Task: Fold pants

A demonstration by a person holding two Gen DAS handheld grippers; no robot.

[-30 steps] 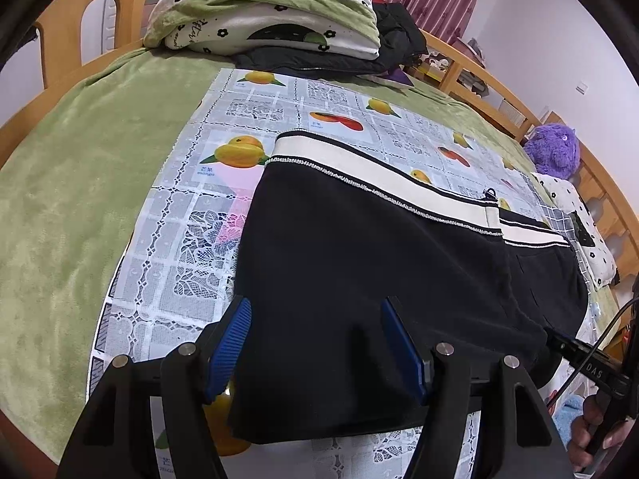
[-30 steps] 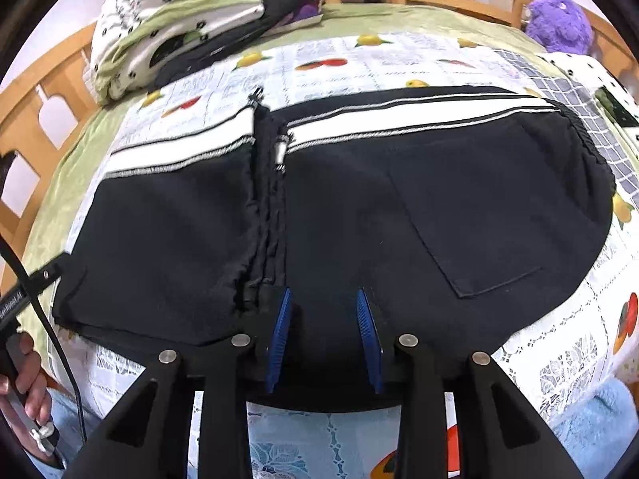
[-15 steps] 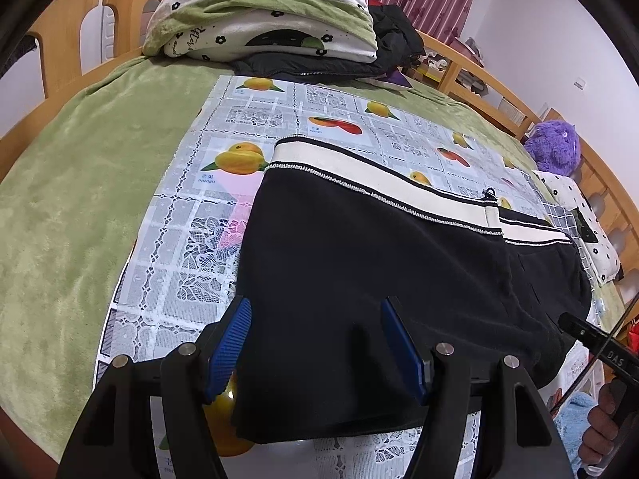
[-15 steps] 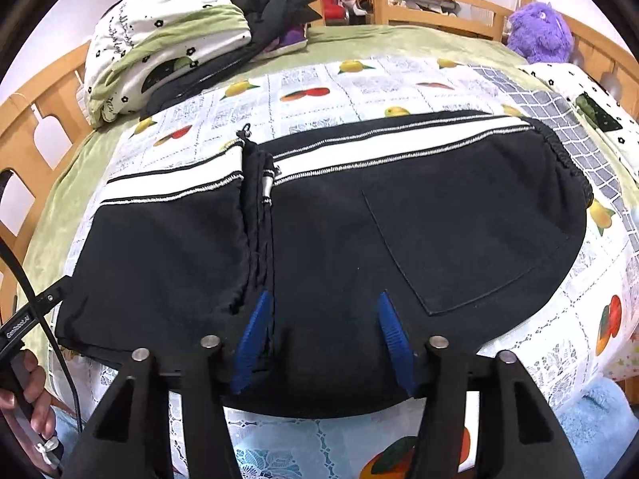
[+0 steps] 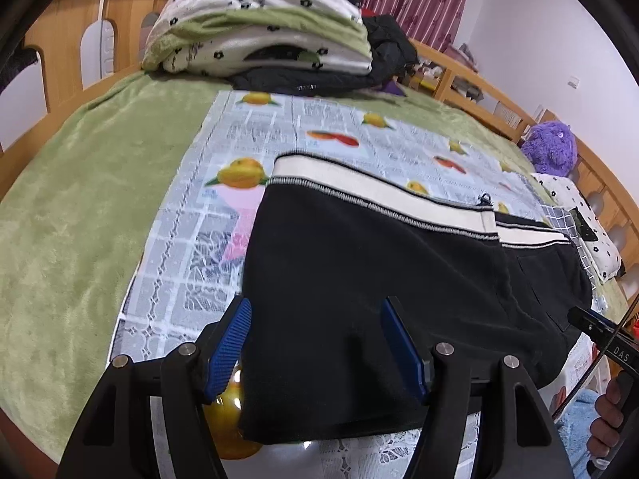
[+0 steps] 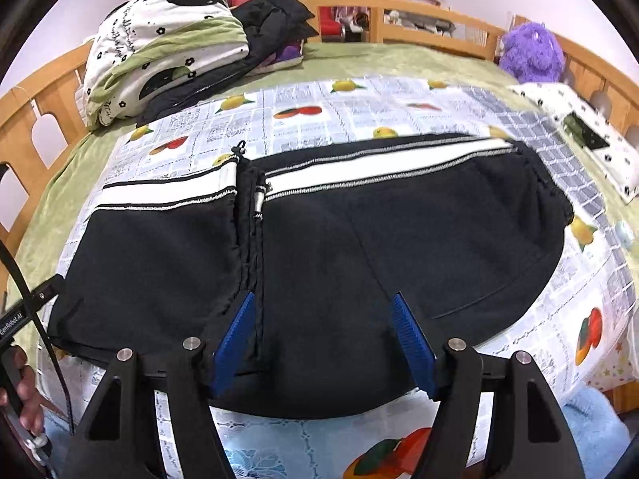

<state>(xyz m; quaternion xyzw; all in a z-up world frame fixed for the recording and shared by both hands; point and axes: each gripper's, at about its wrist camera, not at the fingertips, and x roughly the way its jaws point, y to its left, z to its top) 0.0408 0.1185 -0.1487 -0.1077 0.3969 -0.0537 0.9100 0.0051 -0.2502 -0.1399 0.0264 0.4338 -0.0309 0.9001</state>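
Black pants [image 5: 359, 263] with a white striped band along the far edge lie folded flat on a fruit-print cloth [image 5: 279, 127] on the bed. They also show in the right wrist view [image 6: 319, 239], with a drawstring near the middle fold. My left gripper [image 5: 315, 339] is open and empty, just above the near left edge of the pants. My right gripper [image 6: 323, 335] is open and empty above the near middle edge of the pants.
Folded bedding and dark clothes [image 5: 271, 40] are piled at the far end of the green blanket [image 5: 80, 199]. A purple plush toy [image 6: 531, 52] sits by the wooden bed rail [image 6: 439, 12]. A spotted pillow [image 6: 591, 131] lies at the right.
My right gripper has opened wider and drawn back a little from the pants. My left gripper stays open and has barely moved.
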